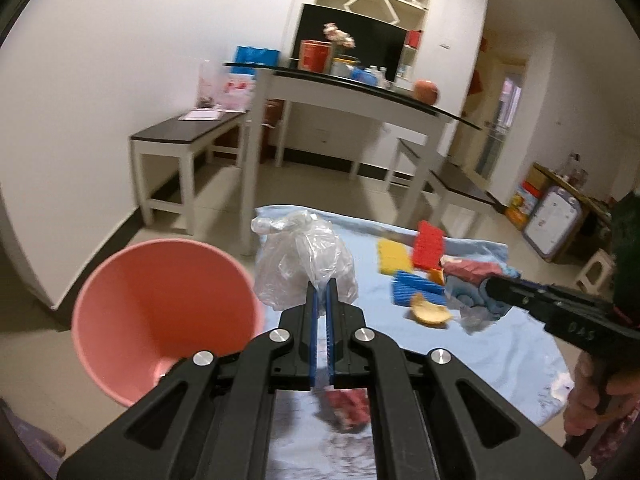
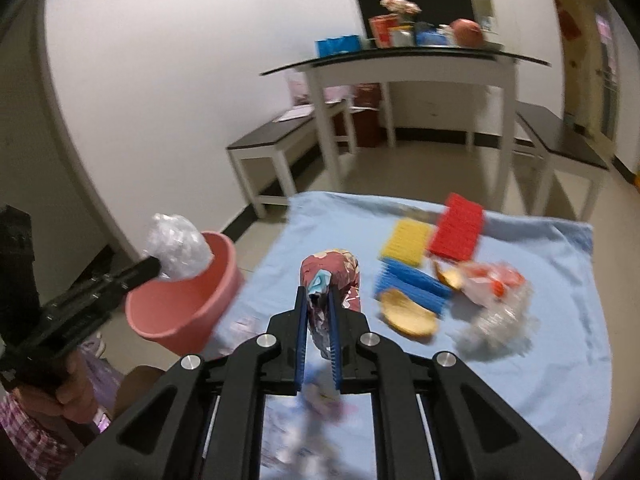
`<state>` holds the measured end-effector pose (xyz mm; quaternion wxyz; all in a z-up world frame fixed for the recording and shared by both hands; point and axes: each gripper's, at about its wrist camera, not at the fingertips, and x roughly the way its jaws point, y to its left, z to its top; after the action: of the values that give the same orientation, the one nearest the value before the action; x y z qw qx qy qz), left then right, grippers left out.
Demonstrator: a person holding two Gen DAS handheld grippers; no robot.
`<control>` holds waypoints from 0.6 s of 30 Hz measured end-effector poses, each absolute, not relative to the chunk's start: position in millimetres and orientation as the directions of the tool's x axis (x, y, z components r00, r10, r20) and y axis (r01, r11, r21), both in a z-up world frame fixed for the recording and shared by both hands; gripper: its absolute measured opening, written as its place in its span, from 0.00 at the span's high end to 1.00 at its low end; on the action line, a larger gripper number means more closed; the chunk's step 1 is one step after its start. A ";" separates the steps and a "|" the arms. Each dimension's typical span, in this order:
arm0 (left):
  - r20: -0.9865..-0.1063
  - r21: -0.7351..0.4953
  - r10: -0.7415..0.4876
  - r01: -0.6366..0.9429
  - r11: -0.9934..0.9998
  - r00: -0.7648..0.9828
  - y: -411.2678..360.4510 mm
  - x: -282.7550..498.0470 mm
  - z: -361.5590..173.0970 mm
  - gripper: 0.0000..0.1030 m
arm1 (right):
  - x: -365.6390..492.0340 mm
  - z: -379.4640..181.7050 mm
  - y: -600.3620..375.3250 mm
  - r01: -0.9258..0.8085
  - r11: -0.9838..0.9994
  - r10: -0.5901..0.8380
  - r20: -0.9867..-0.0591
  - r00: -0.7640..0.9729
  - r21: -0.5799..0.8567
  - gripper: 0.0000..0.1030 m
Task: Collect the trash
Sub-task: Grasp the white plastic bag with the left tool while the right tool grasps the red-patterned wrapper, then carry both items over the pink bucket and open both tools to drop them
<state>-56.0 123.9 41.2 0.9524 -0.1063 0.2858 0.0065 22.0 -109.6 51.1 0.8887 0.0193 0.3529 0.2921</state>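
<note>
My left gripper [image 1: 321,294] is shut on a clear crumpled plastic bag [image 1: 304,260], held in the air just right of a pink bucket [image 1: 160,312]. In the right wrist view the bag [image 2: 178,246] hangs over the bucket's [image 2: 180,312] rim. My right gripper [image 2: 318,300] is shut on a red patterned wrapper [image 2: 336,276] above the blue cloth [image 2: 540,360]. The left wrist view shows this wrapper [image 1: 472,276] held at the right. Peel pieces [image 2: 408,312] and another clear plastic wrapper [image 2: 496,304] lie on the cloth.
Red [image 2: 458,228], yellow [image 2: 408,242] and blue [image 2: 412,284] ridged blocks lie on the cloth. A white table [image 1: 360,96] with clutter and two dark-topped benches [image 1: 184,136] stand behind. Boxes and a stool [image 1: 596,268] stand at the far right.
</note>
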 end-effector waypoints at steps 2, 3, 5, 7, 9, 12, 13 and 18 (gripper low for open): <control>-0.551 -0.186 -0.007 -0.114 0.976 0.835 134.6 -59.8 40.2 0.97 | 22.7 55.8 -90.5 -0.537 0.807 0.560 -0.610 0.561 0.247 0.91; -0.553 -0.178 0.009 -0.129 0.976 0.833 137.7 -61.1 39.3 0.97 | 23.1 57.4 -82.5 -0.550 0.797 0.571 -0.608 0.551 0.250 0.91; -0.561 -0.155 0.060 -0.176 0.972 0.826 149.4 -65.9 36.3 0.97 | 22.9 60.7 -61.9 -0.578 0.776 0.592 -0.605 0.532 0.251 0.91; -0.571 -0.158 0.081 -0.206 0.966 0.817 159.3 -69.0 33.0 0.97 | 22.3 62.1 -44.0 -0.603 0.757 0.609 -0.605 0.513 0.251 0.91; -0.583 -0.166 0.101 -0.241 0.956 0.806 171.2 -71.0 27.9 0.97 | 21.6 62.2 -21.5 -0.630 0.736 0.626 -0.606 0.492 0.248 0.91; -0.607 -0.183 0.137 -0.305 0.935 0.783 188.7 -74.2 19.3 0.97 | 21.0 58.1 10.8 -0.664 0.705 0.645 -0.614 0.455 0.249 0.91; -0.618 -0.190 0.147 -0.329 0.925 0.772 194.7 -72.8 15.8 0.97 | 21.1 55.8 17.8 -0.670 0.700 0.646 -0.618 0.447 0.248 0.91; -0.663 -0.222 0.173 -0.412 0.884 0.728 214.1 -77.1 -1.5 0.97 | 23.5 41.0 56.7 -0.701 0.672 0.646 -0.651 0.398 0.238 0.91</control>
<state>-77.1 214.1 -1.5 0.9120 -0.1800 0.3318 0.1606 23.5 56.7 41.0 0.8353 -0.0369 0.3721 0.4031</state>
